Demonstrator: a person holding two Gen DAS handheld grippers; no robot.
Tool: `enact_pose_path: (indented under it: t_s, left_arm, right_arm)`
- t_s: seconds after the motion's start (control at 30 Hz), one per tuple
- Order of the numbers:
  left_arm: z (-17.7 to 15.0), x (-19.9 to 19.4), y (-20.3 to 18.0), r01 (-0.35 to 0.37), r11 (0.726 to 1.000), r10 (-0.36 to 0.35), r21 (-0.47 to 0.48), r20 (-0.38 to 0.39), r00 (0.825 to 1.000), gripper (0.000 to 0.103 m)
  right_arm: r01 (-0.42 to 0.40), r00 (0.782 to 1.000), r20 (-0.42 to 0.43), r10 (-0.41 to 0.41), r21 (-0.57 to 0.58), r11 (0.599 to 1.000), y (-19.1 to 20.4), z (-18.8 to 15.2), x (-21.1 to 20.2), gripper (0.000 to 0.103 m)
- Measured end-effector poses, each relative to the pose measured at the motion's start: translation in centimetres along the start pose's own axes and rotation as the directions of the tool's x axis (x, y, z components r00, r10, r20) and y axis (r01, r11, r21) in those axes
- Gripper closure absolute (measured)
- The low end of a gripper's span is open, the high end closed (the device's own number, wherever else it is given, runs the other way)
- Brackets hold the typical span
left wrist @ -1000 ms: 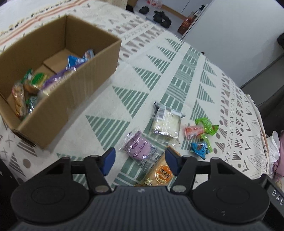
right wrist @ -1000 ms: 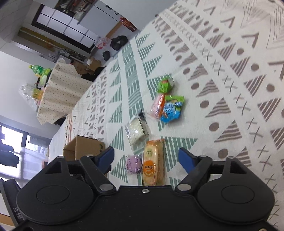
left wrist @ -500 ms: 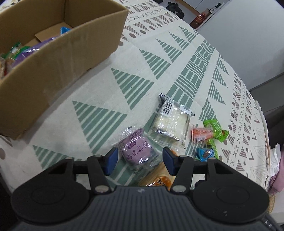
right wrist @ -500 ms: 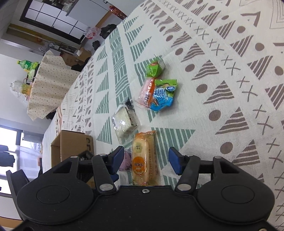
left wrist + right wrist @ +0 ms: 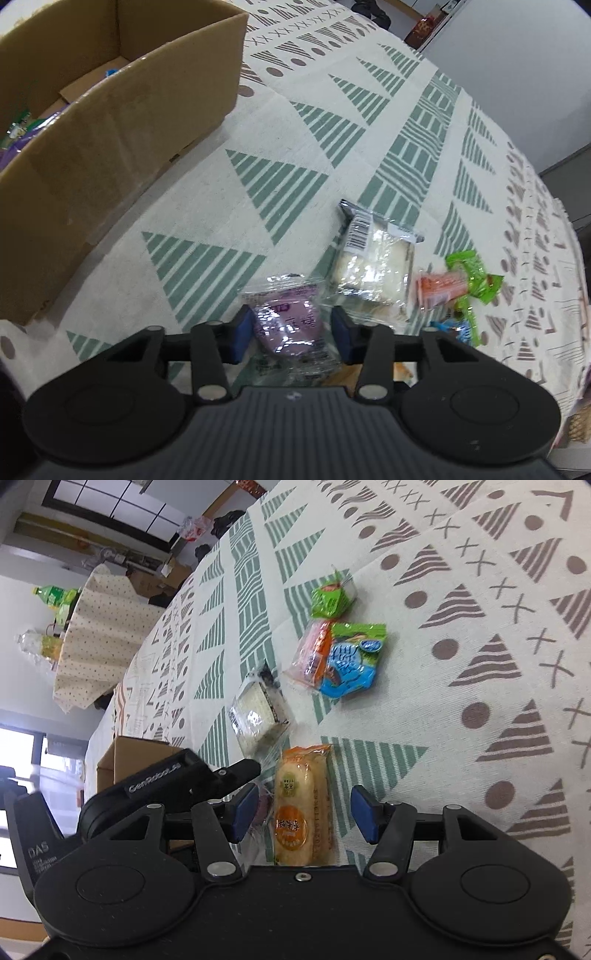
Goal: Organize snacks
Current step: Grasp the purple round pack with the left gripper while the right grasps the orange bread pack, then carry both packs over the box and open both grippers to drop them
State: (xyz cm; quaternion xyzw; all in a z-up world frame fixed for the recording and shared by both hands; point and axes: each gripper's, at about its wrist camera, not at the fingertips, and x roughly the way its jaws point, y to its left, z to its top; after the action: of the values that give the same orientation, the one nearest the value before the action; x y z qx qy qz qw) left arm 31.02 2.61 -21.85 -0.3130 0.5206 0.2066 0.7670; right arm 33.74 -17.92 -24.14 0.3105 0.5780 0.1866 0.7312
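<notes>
Over purple packet [image 5: 286,325]: left claw [image 5: 291,334] (closing)

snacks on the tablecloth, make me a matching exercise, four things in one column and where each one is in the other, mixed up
Things:
1. purple packet
2. orange packet
3. clear-wrapped white cake
4. cardboard box

Places:
A. between the right gripper's jaws, lying lengthwise
B. just beyond the purple packet, barcode end away from the camera
C. between the left gripper's closing jaws
D. at the far left of the left wrist view, open, with snacks inside

Pairs: 1-C, 2-A, 3-B, 4-D
</notes>
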Motion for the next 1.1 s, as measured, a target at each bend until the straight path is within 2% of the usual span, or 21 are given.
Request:
enact_pose_path:
  t_s: [0.1, 0.27, 0.43, 0.6, 0.67, 0.77, 1.1]
  left_arm:
    - [-0.1, -0.2, 0.4, 0.004, 1.0, -0.004, 0.002, -0.003, 1.0, 0.069]
    - [-0.2, -0.8, 1.2, 0.003, 1.0, -0.003, -0.005, -0.007, 1.0, 0.07]
    - [-0.3, -1.9, 2.2, 0.008, 1.0, -0.008, -0.008, -0.001, 1.0, 0.07]
    - [0.0, -3.2, 2.9, 0.017, 1.0, -0.017, 0.0, 0.014, 1.0, 0.07]
    - [0.1, -3.8, 3.1, 0.021, 1.0, -0.021, 0.006, 0.017, 1.0, 0.07]
    - [0.2, -5.0, 3.2, 0.032, 0.999, -0.033, 0.019, 0.029, 0.999, 0.07]
    - [0.0, -9.7, 3.6, 0.079, 0.995, -0.085, 0.066, 0.086, 0.993, 0.07]
  right_arm:
    - [0.005, 1.0, -0.014, -0.005, -0.001, 1.0, 0.0, -0.1, 0.5, 0.05]
    - [0.011, 1.0, -0.029, -0.011, -0.014, 1.0, 0.3, -0.5, 1.0, 0.052]
    - [0.021, 1.0, -0.018, -0.021, -0.012, 1.0, 0.9, -0.9, 1.7, 0.052]
    - [0.072, 0.997, 0.014, -0.071, -0.064, 0.995, 2.2, -1.8, 2.2, 0.052]
    - [0.115, 0.993, 0.031, -0.112, -0.088, 0.989, 2.6, -2.1, 2.3, 0.065]
    - [0.145, 0.989, 0.042, -0.141, -0.129, 0.981, 3.2, -2.4, 2.2, 0.067]
    - [0.087, 0.991, 0.106, -0.076, -0.101, 0.991, 4.1, -2.8, -1.4, 0.068]
